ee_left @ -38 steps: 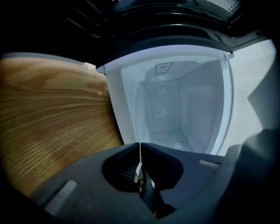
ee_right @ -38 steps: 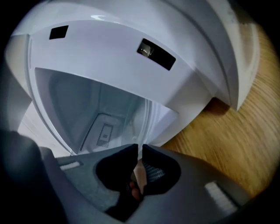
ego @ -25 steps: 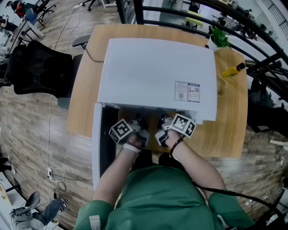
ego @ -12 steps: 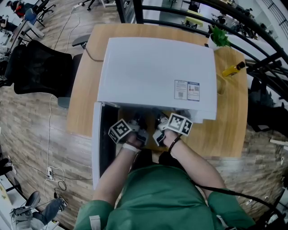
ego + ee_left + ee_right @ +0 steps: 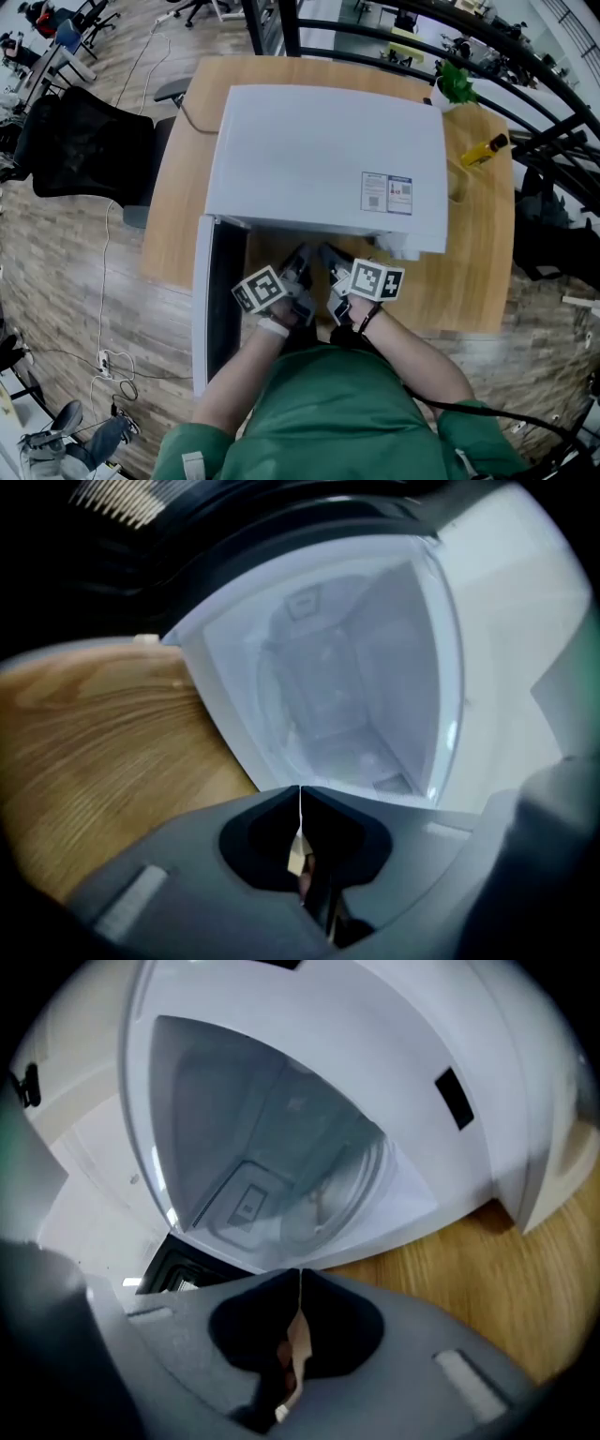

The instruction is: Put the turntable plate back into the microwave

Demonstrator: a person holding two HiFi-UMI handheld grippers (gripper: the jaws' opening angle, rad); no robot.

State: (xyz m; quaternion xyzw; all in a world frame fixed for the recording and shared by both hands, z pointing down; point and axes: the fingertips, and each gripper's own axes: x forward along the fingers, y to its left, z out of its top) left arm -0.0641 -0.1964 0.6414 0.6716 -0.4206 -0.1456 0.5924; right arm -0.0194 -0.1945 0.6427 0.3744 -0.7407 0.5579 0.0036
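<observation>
Right hand-held gripper (image 5: 330, 257) farther from microwave (image 5: 314, 155)

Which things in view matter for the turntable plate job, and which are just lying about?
Job: microwave, its open door, turntable plate apparently inside the cavity, left gripper, right gripper (both shut, empty).
Lying about: yellow bottle, green plant, black chair.

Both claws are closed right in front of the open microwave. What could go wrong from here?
The door hangs open beside the left gripper, which is shut and empty; a sideways move might knock it. The glass turntable plate appears to lie inside the microwave, but whether it sits squarely cannot be told; if not, it could wobble. The right gripper, also shut and empty, is near the opening's lower edge and could clip it.
</observation>
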